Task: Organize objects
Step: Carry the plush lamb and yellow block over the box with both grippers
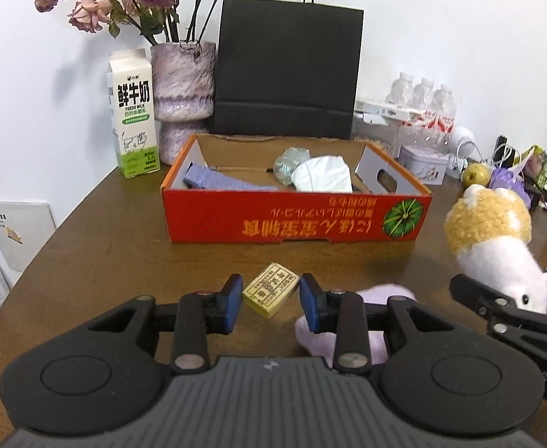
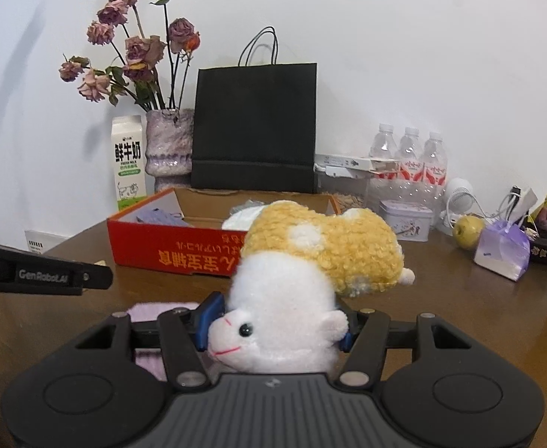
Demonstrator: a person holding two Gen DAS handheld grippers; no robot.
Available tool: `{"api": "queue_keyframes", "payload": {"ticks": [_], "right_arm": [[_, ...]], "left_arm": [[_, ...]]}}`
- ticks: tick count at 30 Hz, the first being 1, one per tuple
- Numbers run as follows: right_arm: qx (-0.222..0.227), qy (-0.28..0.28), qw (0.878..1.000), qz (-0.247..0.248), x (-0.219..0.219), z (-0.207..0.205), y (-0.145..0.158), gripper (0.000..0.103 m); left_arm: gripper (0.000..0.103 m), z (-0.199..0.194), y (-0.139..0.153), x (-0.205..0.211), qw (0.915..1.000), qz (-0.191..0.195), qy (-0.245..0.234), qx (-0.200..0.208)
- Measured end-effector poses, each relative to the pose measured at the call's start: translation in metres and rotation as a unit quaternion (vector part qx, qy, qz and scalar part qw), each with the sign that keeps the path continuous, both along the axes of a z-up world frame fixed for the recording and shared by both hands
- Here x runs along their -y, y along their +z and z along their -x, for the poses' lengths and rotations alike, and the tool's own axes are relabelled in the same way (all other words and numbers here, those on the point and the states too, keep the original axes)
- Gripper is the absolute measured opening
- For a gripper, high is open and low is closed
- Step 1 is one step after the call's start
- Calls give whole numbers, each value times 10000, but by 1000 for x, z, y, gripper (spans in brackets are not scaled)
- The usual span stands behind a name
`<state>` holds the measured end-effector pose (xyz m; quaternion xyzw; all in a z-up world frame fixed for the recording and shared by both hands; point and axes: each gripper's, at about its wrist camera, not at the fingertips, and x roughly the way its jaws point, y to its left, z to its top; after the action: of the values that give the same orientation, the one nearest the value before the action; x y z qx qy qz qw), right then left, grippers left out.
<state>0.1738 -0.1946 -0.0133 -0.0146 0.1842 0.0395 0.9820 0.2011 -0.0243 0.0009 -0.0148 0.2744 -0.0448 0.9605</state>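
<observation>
My right gripper [image 2: 273, 324] is shut on the head of a white and yellow plush toy [image 2: 310, 257] and holds it above the table; the toy also shows in the left wrist view [image 1: 490, 239]. My left gripper [image 1: 270, 298] is open, its blue pads on either side of a small yellow box [image 1: 270, 294] that lies on the table. A red cardboard box [image 1: 295, 216] stands behind, holding a white mask [image 1: 322, 175], a purple item [image 1: 217, 181] and a crumpled clear wrapper [image 1: 290, 162]. A lilac cloth [image 1: 351, 321] lies under the left gripper's right finger.
Behind the red box stand a milk carton [image 1: 133, 112], a vase of dried roses [image 1: 182, 93] and a black paper bag [image 1: 286, 71]. Water bottles [image 2: 407, 156], a tin [image 2: 406, 220], a pear [image 2: 467, 231] and a lilac pouch [image 2: 503, 250] crowd the right. The wooden table [image 1: 105, 261] edge curves left.
</observation>
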Motion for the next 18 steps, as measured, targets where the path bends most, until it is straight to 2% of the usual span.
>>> {"api": "queue_keyframes", "payload": {"ticks": [18], "right_arm": [[241, 364, 9990, 132, -24, -45, 28, 57]], "left_arm": [[34, -38, 21, -7, 9990, 336, 200, 226]]}}
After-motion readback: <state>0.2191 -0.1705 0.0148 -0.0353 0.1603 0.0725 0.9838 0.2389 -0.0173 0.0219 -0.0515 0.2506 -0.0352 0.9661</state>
